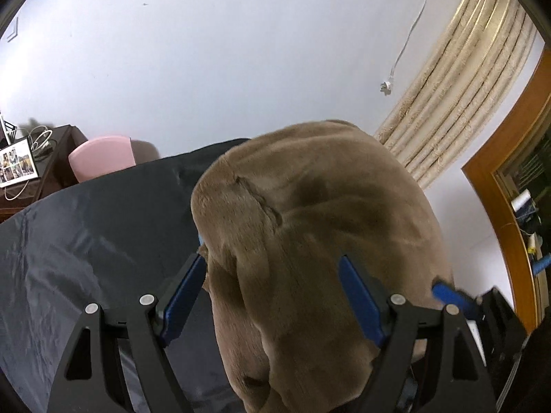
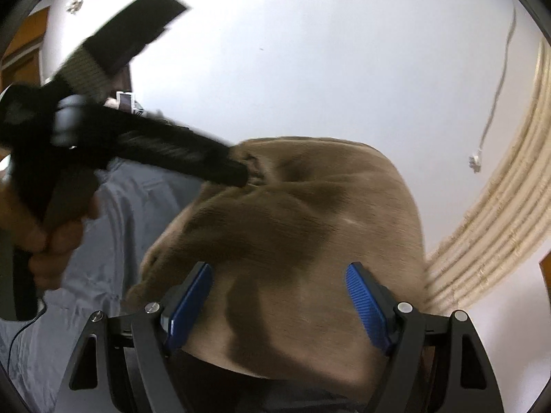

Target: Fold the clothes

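A brown plush garment (image 1: pixel 310 241) lies bunched in a high mound on a dark grey sheet (image 1: pixel 86 234). My left gripper (image 1: pixel 272 260) is open, its blue pads (image 1: pixel 186 296) wide apart on either side of the near folds. The right wrist view shows the same garment (image 2: pixel 292 241) filling the space between the spread pads (image 2: pixel 368 306) of my open right gripper (image 2: pixel 280 268). The left gripper (image 2: pixel 237 172), held by a hand (image 2: pixel 51 241), touches the garment's far left top, blurred. One blue pad of the right gripper (image 1: pixel 451 296) shows at the garment's right side.
A pink chair back (image 1: pixel 103 158) and a dark wooden desk (image 1: pixel 58 158) with a photo screen (image 1: pixel 17 168) stand beyond the sheet on the left. A beige curtain (image 1: pixel 465 86), a hanging white cable with plug (image 1: pixel 387 86) and a wooden door frame (image 1: pixel 499 206) are at the right.
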`<state>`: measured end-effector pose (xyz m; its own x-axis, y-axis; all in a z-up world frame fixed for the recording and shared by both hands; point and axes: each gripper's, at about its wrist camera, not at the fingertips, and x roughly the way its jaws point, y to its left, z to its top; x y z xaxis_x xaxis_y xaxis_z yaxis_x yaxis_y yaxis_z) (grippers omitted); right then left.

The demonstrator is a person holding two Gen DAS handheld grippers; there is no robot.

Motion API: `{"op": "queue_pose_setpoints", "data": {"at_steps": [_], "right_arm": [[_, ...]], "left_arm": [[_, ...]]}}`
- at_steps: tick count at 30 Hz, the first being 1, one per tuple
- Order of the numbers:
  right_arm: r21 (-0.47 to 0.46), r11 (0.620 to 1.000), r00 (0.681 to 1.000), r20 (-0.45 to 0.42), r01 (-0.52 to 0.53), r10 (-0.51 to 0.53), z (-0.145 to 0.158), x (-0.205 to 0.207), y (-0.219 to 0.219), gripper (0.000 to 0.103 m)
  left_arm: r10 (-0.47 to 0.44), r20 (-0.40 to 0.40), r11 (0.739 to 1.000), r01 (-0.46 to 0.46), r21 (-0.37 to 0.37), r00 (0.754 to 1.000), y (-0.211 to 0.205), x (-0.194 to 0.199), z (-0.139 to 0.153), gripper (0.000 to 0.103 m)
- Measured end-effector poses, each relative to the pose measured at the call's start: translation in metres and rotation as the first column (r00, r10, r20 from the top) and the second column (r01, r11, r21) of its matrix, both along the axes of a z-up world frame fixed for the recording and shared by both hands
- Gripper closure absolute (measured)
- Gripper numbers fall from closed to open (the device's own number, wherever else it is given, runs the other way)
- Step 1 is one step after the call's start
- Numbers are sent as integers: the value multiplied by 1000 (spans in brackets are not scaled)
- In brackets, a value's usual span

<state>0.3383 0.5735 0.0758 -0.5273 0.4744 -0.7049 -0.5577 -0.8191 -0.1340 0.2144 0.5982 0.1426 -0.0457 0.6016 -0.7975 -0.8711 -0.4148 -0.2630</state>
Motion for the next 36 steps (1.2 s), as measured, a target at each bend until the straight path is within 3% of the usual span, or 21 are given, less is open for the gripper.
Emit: {"op": "queue_pose_setpoints", "data": {"at_steps": [6, 8, 11, 21, 26, 31, 36], "right_arm": [[17, 998, 998, 10, 64, -64, 9, 21, 17, 21], [17, 996, 996, 13, 88, -88, 3, 34, 13, 21], [5, 993, 993, 26, 117, -117, -8, 28, 42, 21], [-43, 992, 992, 52, 120, -118, -40, 40, 49, 21], [-65, 993, 993, 66, 102, -98, -56, 40, 51, 16], [-159, 981, 993, 56, 108, -100, -78, 50, 62, 7], [-186, 976, 994, 27, 113, -110, -75, 53, 67, 6]], "left_arm": [[-32, -56, 999, 31, -23, 998, -3, 19, -4, 19], [-46, -62, 998, 44, -34, 997, -1, 24, -8, 19], [-68, -75, 996, 64, -57, 995, 2, 31, -16, 19], [-86, -97, 991, 76, -107, 992, 2, 29, -44, 19], [-87, -101, 991, 76, -108, 991, -1, 27, -56, 14], [-85, -97, 992, 75, -104, 992, -4, 24, -69, 6], [-80, -95, 992, 70, -101, 992, -7, 21, -68, 4]]}}
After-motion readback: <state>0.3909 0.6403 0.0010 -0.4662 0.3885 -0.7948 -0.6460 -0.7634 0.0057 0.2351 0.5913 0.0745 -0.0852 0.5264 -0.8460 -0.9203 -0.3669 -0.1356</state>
